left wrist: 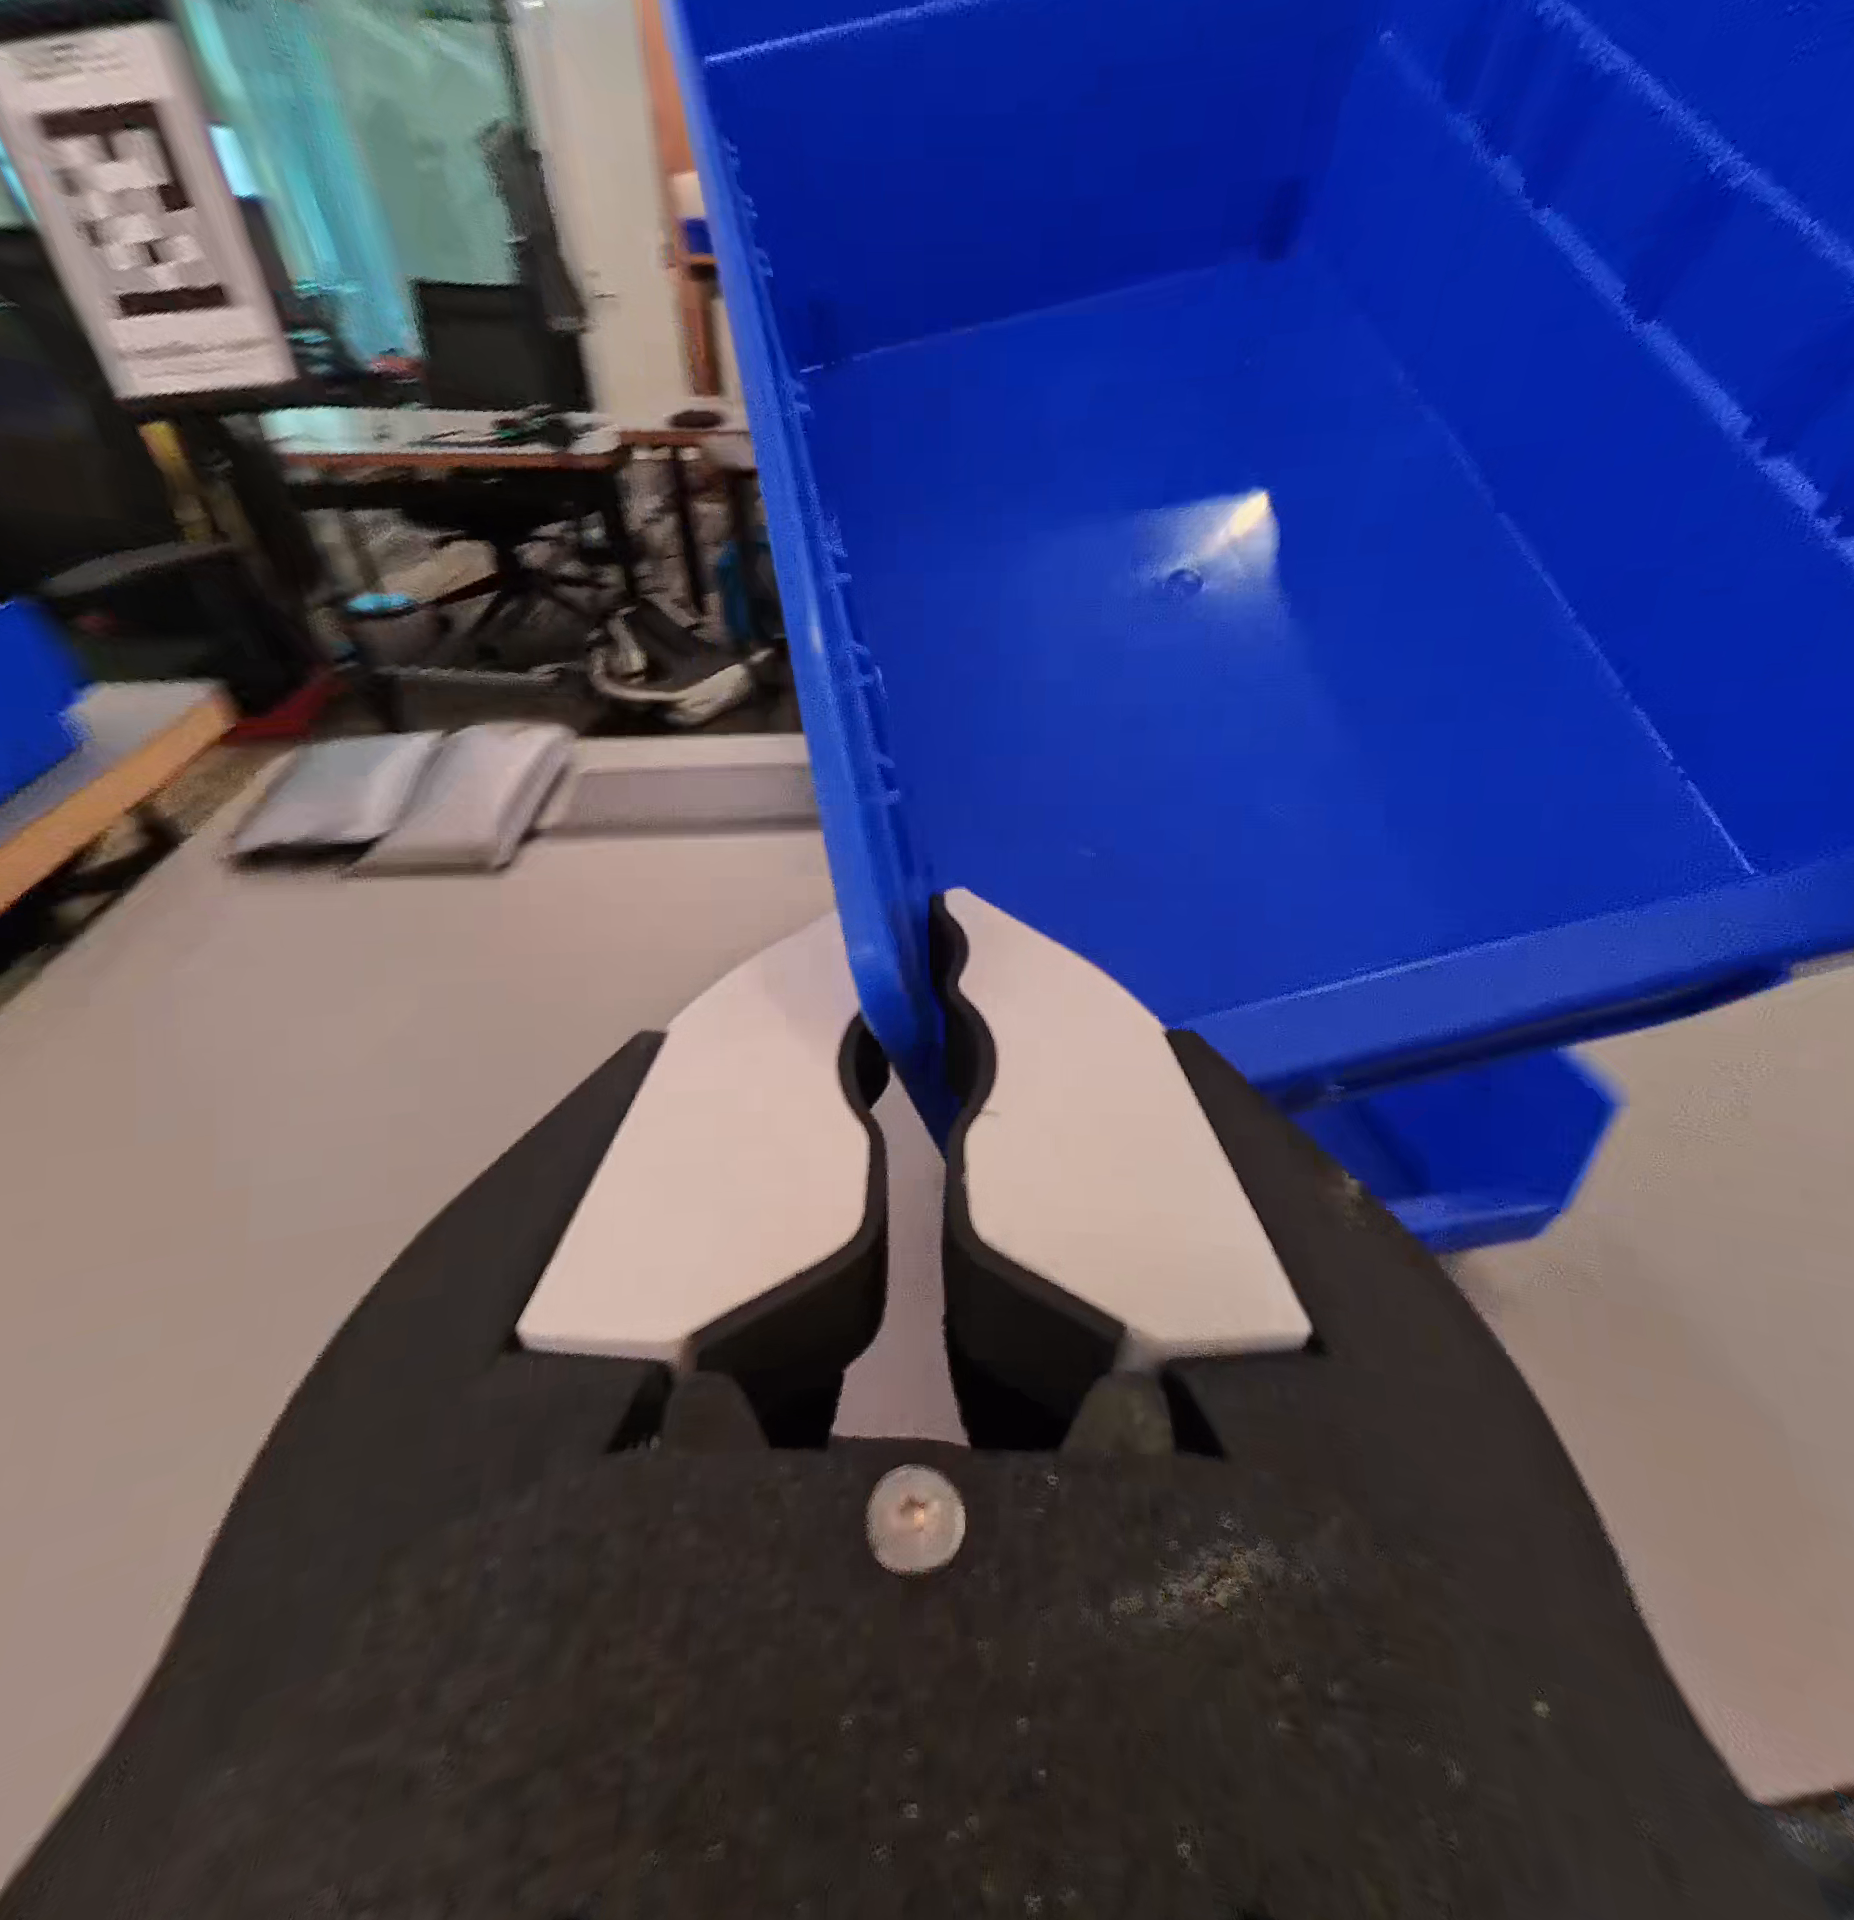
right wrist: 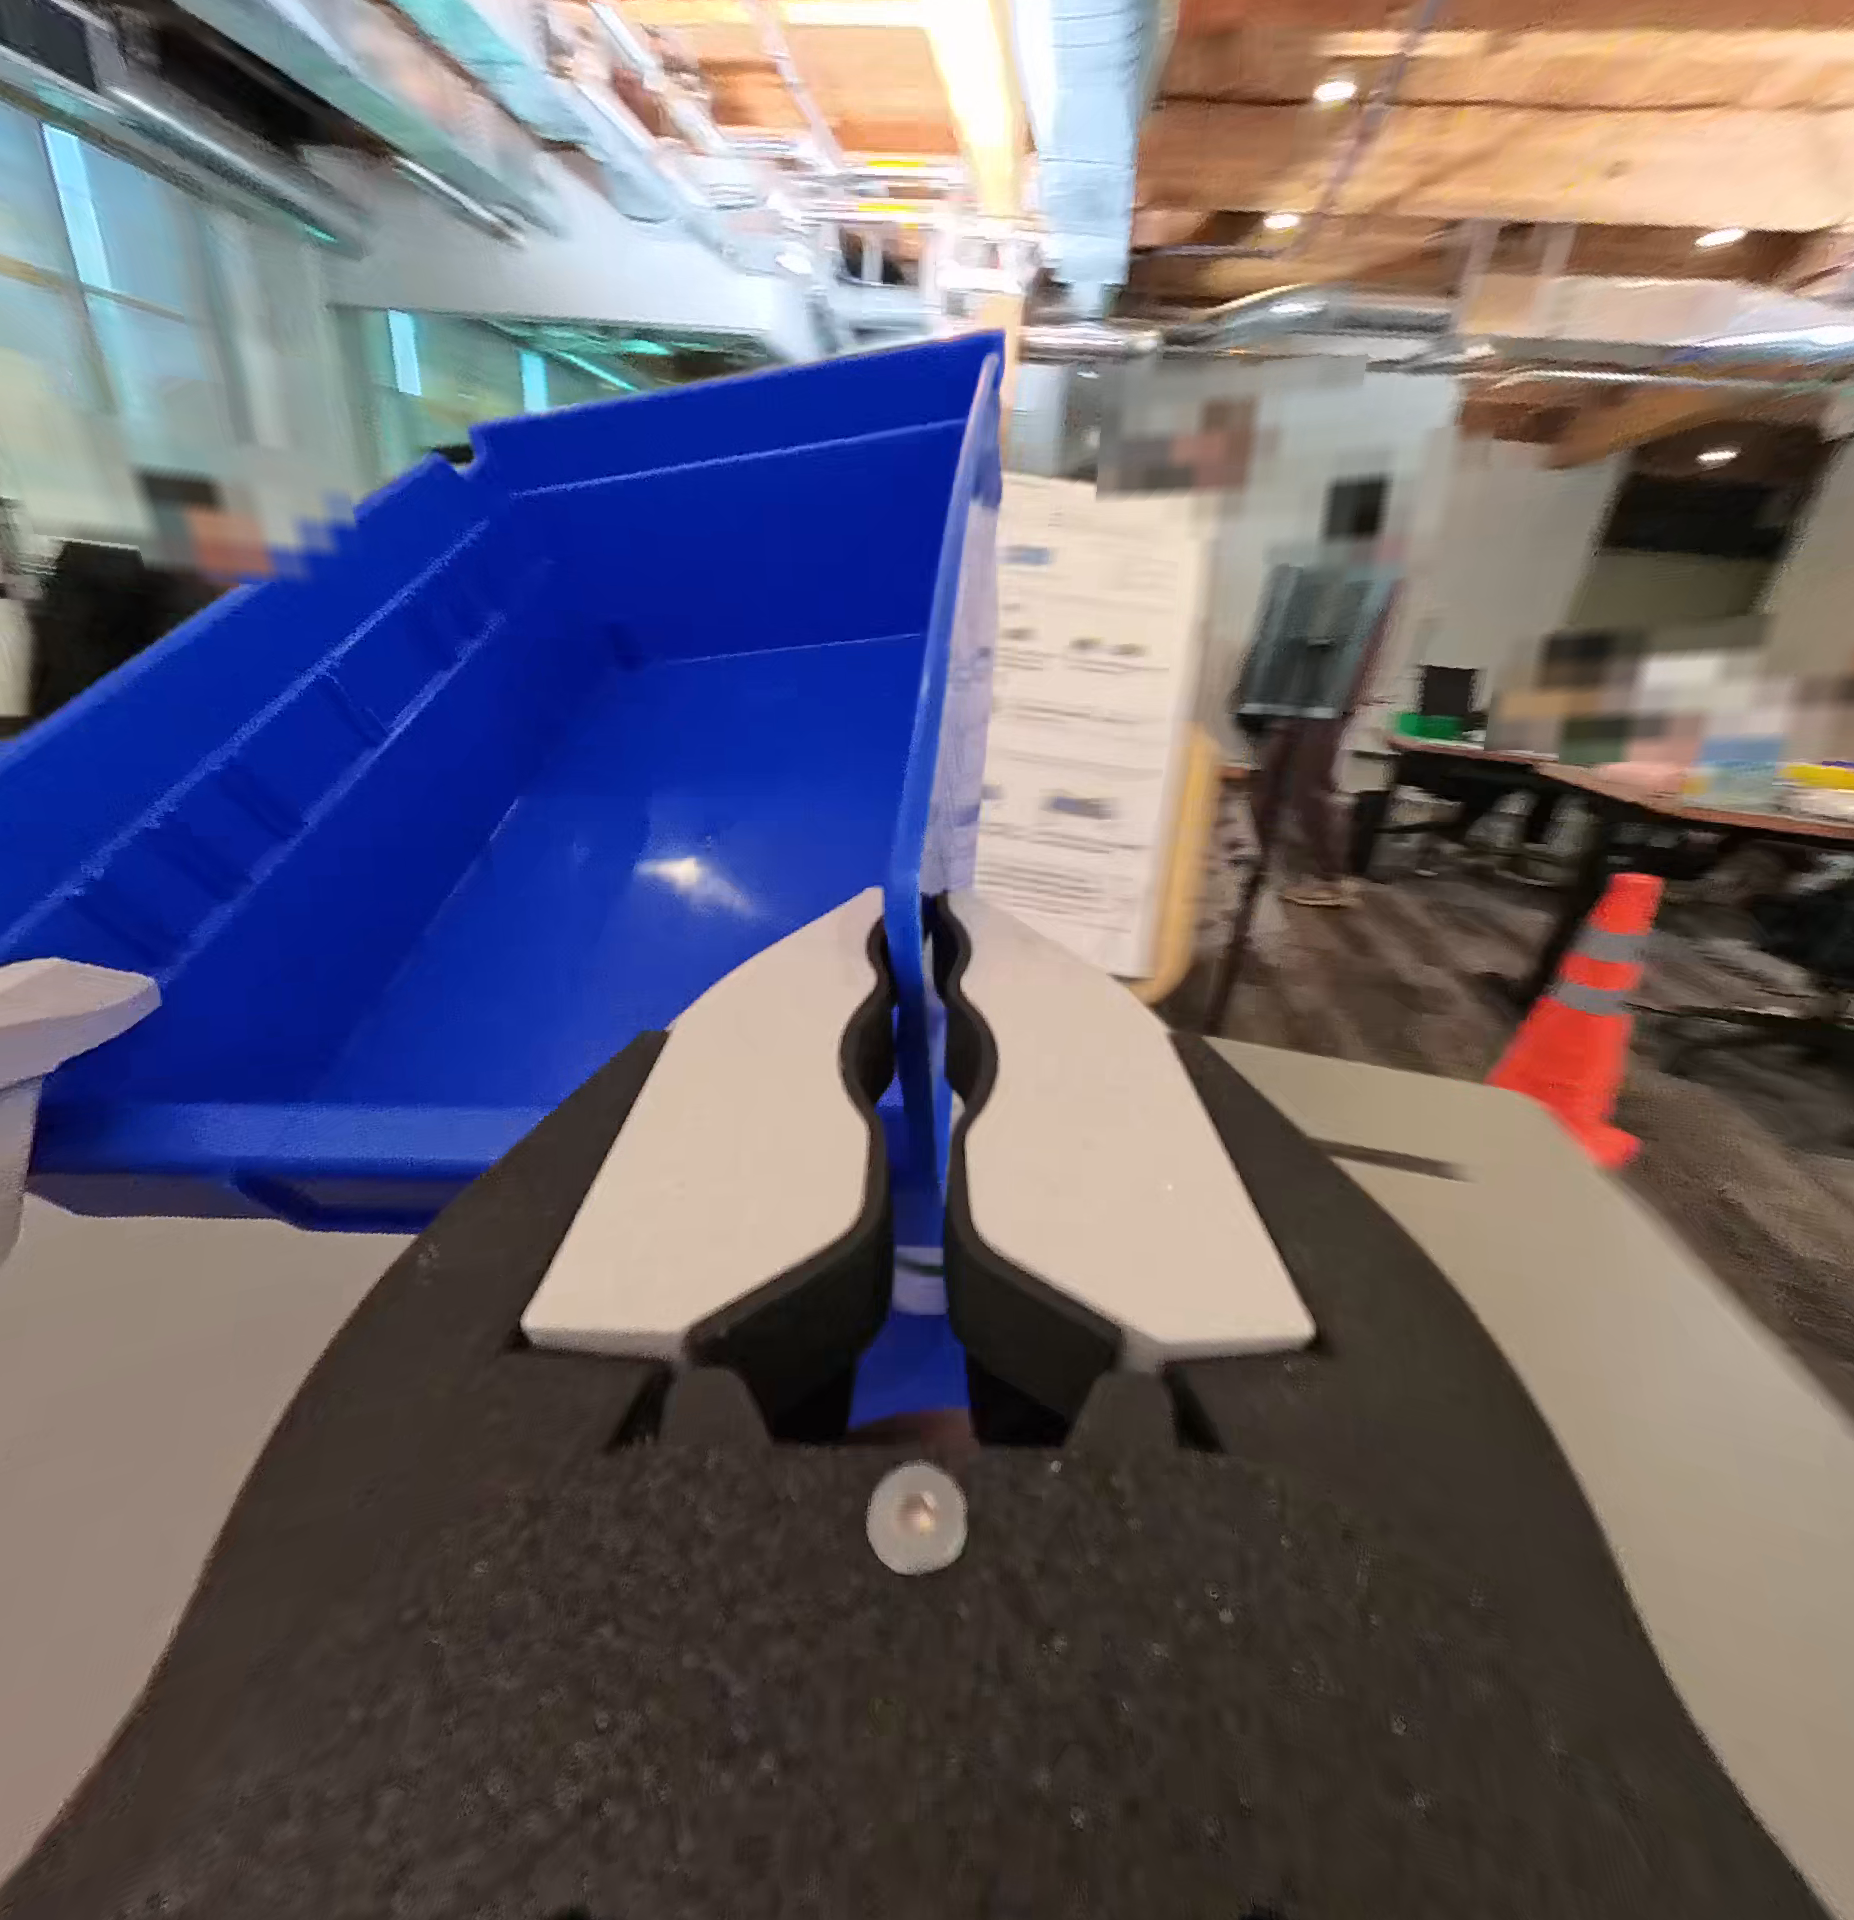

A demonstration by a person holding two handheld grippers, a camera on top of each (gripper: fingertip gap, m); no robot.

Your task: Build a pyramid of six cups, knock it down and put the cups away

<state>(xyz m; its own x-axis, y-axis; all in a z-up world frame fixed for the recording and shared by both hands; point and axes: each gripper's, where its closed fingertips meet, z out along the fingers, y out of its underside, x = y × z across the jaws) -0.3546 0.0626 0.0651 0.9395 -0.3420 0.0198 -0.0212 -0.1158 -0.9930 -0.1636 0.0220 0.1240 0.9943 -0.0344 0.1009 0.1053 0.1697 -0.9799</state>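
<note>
Both grippers, left [left wrist: 907, 997] and right [right wrist: 915, 966], are pinching opposite walls of the blue bin [left wrist: 1266, 644], which I'm holding tilted above the table [left wrist: 383, 1039]. No cups show inside it or anywhere around it, so I'd keep both pinches firm and level the bin slowly

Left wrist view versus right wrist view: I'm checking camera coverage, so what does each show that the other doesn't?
Only the left wrist view shows the left claw shut on the blue bin's left wall, a second blue bin at the far left, and grey pads on the floor.

Only the right wrist view shows the right claw shut on the bin's right wall, an orange traffic cone, a poster board, and the ceiling.

Both show the same tilted bin with no cups visible inside, over the grey table.
</note>
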